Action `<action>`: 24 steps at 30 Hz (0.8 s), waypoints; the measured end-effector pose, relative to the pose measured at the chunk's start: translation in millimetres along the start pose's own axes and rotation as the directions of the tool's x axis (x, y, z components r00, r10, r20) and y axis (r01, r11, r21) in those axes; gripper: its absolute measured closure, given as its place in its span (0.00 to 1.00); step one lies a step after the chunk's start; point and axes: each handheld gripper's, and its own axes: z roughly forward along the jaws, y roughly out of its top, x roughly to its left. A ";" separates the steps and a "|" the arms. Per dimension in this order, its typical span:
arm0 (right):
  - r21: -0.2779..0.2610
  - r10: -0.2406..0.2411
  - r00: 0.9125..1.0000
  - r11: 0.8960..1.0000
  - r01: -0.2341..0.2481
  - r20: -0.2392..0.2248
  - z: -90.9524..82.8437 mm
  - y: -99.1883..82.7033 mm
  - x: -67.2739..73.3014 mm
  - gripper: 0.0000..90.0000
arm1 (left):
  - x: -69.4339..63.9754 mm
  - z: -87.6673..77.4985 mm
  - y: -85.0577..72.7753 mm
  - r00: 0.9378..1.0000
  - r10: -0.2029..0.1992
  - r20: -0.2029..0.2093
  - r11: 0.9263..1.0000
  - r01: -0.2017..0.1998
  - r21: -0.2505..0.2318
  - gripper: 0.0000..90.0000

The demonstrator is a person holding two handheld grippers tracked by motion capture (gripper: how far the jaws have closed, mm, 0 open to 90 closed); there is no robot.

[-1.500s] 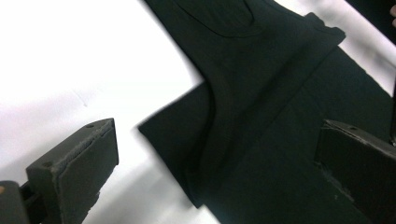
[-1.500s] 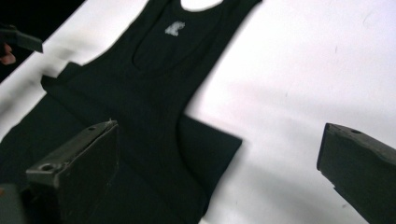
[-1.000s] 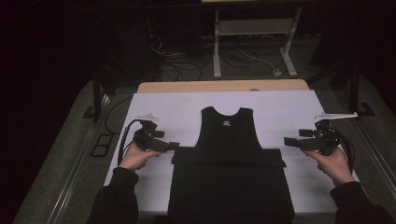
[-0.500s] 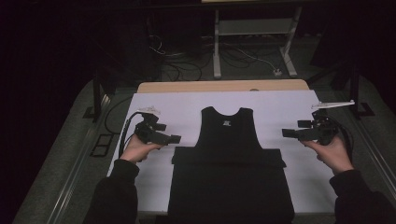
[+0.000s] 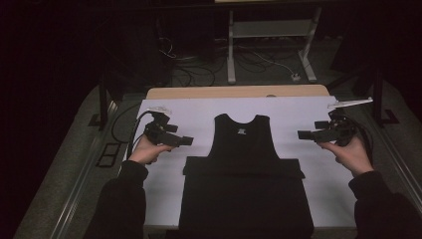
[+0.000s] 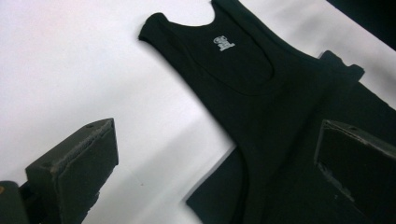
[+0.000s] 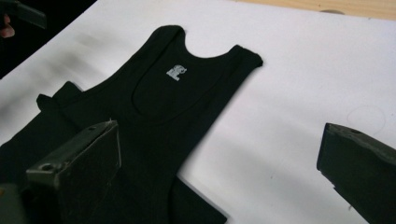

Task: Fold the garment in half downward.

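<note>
White table (image 5: 189,112), black vest (image 5: 242,144) flat at centre.
Left gripper (image 5: 185,141) and right gripper (image 5: 302,134) flanking vest, jaws wide, empty.

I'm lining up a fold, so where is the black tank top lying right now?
In the high view the black tank top lies flat mid-table on the white sheet, between the left gripper and the right gripper, its lower part over a wider black cloth.

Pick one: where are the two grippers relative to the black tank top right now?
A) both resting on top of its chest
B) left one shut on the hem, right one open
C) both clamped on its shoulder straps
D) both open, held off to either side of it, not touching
D: the left gripper and right gripper sit either side of the black tank top, each over bare white table cover; both gripper views show jaws wide apart, holding nothing.
</note>
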 end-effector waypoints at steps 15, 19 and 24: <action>0.022 -0.007 1.000 1.000 0.007 -0.002 11.6 21.5 -5.0 0.00 | 7.8 4.0 20.4 1.000 0.007 -0.014 1.000 -0.007 0.014 0.00; 0.039 -0.005 1.000 0.999 0.006 -0.004 15.9 28.1 -3.6 0.00 | 10.6 7.2 25.3 1.000 0.006 -0.016 1.000 -0.006 0.023 0.00; 0.046 -0.017 1.000 0.999 0.017 -0.006 23.3 34.1 -2.7 0.00 | 11.9 15.0 31.4 1.000 0.017 -0.015 0.999 -0.016 0.040 0.00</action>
